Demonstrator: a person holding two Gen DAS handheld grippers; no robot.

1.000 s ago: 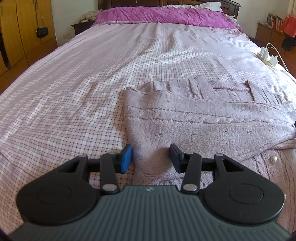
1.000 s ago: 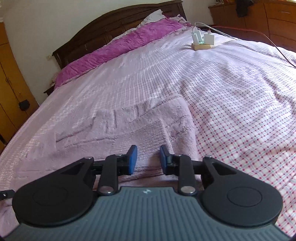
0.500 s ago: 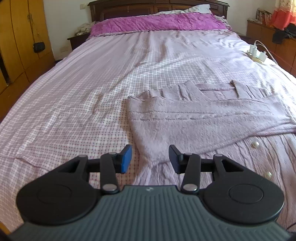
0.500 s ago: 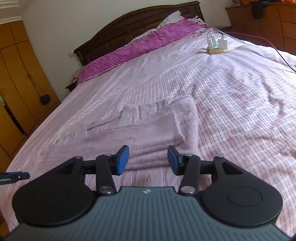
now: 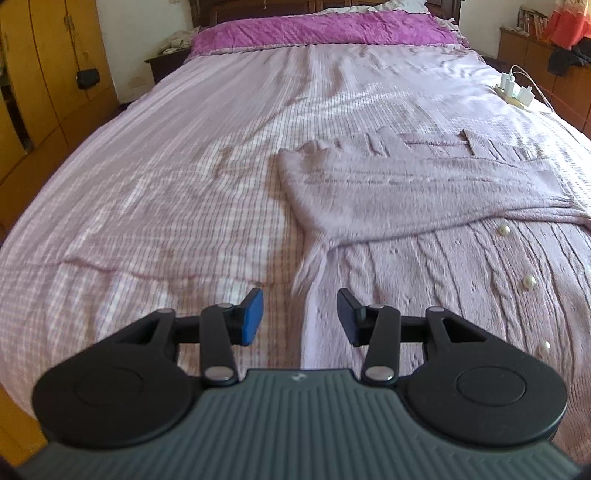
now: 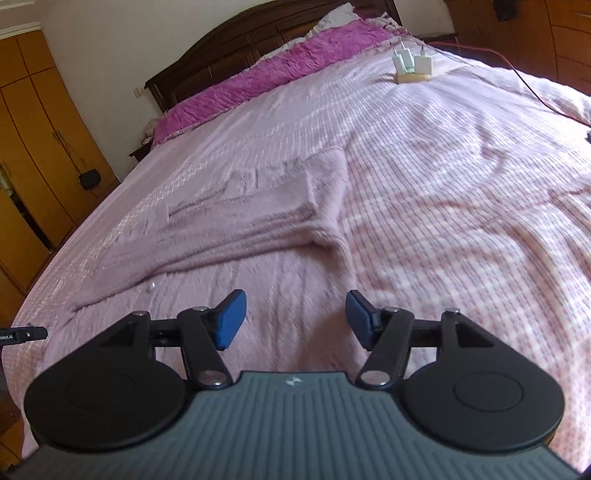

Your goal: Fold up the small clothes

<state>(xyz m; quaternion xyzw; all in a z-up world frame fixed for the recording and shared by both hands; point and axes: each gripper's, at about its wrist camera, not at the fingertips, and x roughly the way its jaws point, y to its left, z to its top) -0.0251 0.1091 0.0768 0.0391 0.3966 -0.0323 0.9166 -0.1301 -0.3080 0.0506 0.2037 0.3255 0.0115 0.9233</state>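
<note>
A pale lilac knit cardigan (image 5: 424, 206) with pearl buttons (image 5: 504, 230) lies flat on the checked bed sheet (image 5: 166, 206), a sleeve folded across its body. My left gripper (image 5: 299, 317) is open and empty, held above the cardigan's left edge. In the right wrist view the cardigan (image 6: 258, 229) lies ahead, and my right gripper (image 6: 293, 319) is open and empty above its right part near the edge.
A power strip with white chargers (image 5: 515, 88) and a red cable (image 6: 532, 88) lies on the bed at the right. A magenta pillow (image 5: 321, 29) and dark headboard are at the far end. Wooden wardrobes (image 5: 44, 74) stand left of the bed.
Both grippers have pulled back and risen from the cardigan, so more of it shows. The right gripper's jaws have opened wider.
</note>
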